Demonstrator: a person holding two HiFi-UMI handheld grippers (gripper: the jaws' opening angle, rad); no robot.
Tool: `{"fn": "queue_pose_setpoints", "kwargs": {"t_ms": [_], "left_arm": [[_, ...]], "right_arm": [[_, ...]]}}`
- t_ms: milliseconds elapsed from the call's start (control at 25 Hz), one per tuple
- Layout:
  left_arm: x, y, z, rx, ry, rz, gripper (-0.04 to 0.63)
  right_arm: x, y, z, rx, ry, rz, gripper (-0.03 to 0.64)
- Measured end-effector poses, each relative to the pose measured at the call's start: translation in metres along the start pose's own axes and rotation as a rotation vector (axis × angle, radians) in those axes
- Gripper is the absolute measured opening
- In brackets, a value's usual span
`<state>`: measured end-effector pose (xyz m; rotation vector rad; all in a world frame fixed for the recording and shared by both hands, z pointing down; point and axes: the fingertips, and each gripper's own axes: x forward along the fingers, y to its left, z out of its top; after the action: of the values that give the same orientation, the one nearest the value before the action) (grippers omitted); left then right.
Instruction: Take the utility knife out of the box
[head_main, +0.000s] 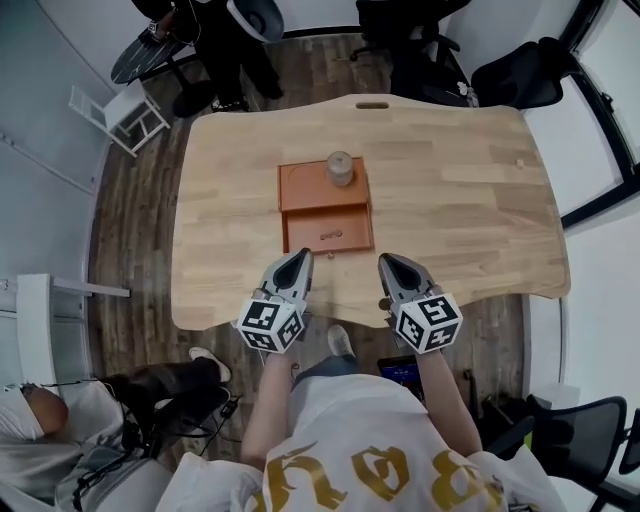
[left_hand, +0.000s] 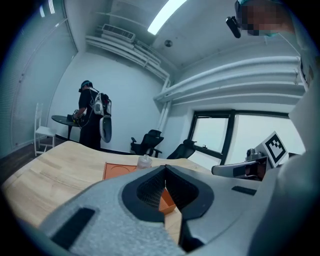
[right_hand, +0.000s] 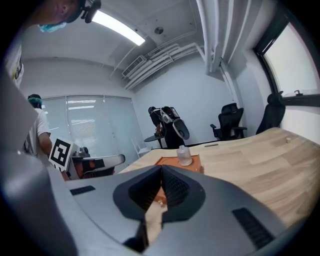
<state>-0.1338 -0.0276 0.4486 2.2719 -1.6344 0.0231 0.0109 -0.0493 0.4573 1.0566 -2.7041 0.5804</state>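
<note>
Pale wooden surface (head_main: 450, 190), large, mostly bare. Orange box (head_main: 310, 222) sits near its middle and seems to lie open as two flat halves, one beyond the other.

- Near half holds a small pale thing, probably the utility knife (head_main: 330, 235). It is too small from the head view to be sure.
- Far half: a clear bottle (head_main: 340, 168) stands upright on it.

Left gripper (head_main: 300, 258) and right gripper (head_main: 388, 262) hang side by side over the near edge of the surface, pointing at the box. Both are short of it and touch nothing. The left one lines up with the box's near left part, and the right one sits just off its near right corner. In each gripper's own view the jaws are pressed together with nothing between them, and the box and bottle show ahead past the tips.

Step in hand, as I judge it: the approach. The knife is not yet touched.

Next move calls for:
- One gripper goes forward over the near half, spreads its jaws and settles them across the knife's body before closing.
- The other may need to steady the box wall.
- The bottle stands close behind, so a high or long reach could tip it.

Beyond the far edge a person (head_main: 225, 40) stands at a small round table. Black office chairs (head_main: 520, 75) are at the far right.
</note>
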Motion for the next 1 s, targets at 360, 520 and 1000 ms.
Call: {"fn": "queue_pose_setpoints", "kwargs": {"t_ms": [360,520,1000], "left_arm": [[0.035,0.039,0.014,0.001,0.013,-0.056,0.011],[0.047,0.041,0.025,0.013,0.006,-0.066,0.011],[0.078,0.055,0.036,0.072,0.013,-0.066,0.011]], "right_arm": [[0.041,-0.006,0.014,0.016,-0.006,-0.016,0.011],[0.046,-0.012,0.022,0.02,-0.016,-0.024,0.012],[0.081,-0.037,0.036,0.039,-0.037,0.009,0.012]]}}
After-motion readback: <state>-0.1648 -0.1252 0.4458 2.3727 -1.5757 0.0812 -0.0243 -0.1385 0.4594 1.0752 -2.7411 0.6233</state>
